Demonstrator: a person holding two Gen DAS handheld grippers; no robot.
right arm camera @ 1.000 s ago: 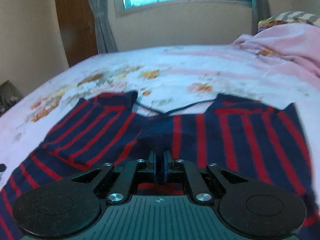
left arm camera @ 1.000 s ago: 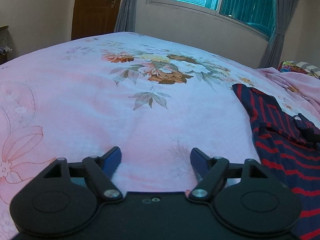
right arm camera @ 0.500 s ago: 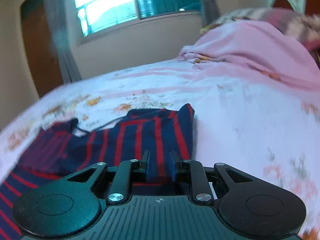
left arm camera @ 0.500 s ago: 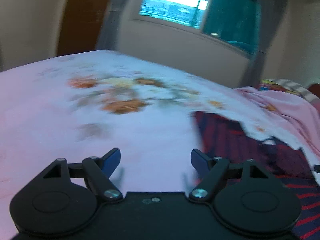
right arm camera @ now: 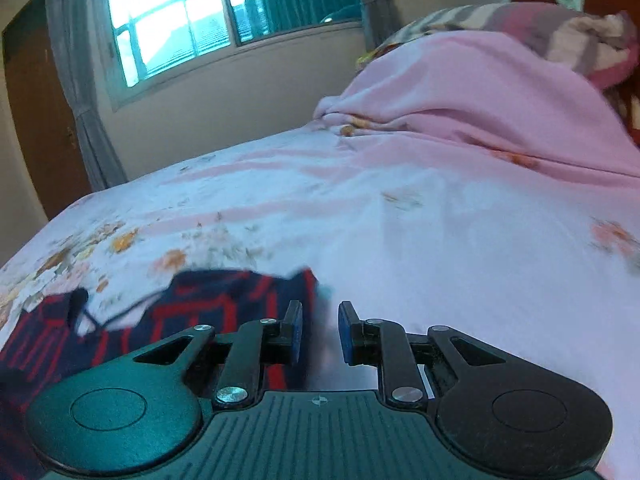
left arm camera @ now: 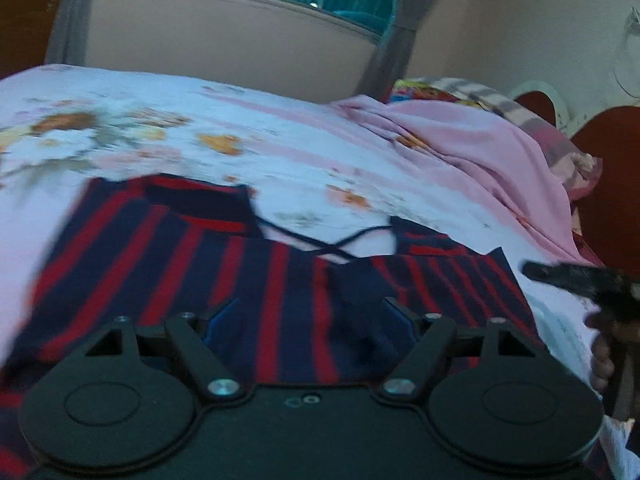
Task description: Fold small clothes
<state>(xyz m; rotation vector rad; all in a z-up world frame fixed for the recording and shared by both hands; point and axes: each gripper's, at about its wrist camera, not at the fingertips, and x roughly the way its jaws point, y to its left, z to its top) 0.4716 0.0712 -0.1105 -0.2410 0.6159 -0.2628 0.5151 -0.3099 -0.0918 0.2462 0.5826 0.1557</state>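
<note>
A small navy garment with red stripes (left arm camera: 180,248) lies spread on the flowered bed sheet (left arm camera: 300,152), and thin dark cords (left arm camera: 320,245) cross at its far edge. My left gripper (left arm camera: 310,314) hovers low over the garment's near middle, open wide, with cloth beneath the blue pads but not pinched. In the right wrist view the garment (right arm camera: 224,304) lies to the left. My right gripper (right arm camera: 320,332) stands just off its right edge, over bare sheet. It is open by a narrow gap with nothing between the pads.
A heap of pink blanket (right arm camera: 480,92) and pillows rises at the right toward the headboard. A hand (left arm camera: 600,360) holding the other tool shows at the right edge of the left wrist view. A window and curtains lie beyond the bed.
My left gripper swept right from bare sheet to over the garment. My right gripper let go of the cloth, opened slightly and slid right off the garment's edge.
</note>
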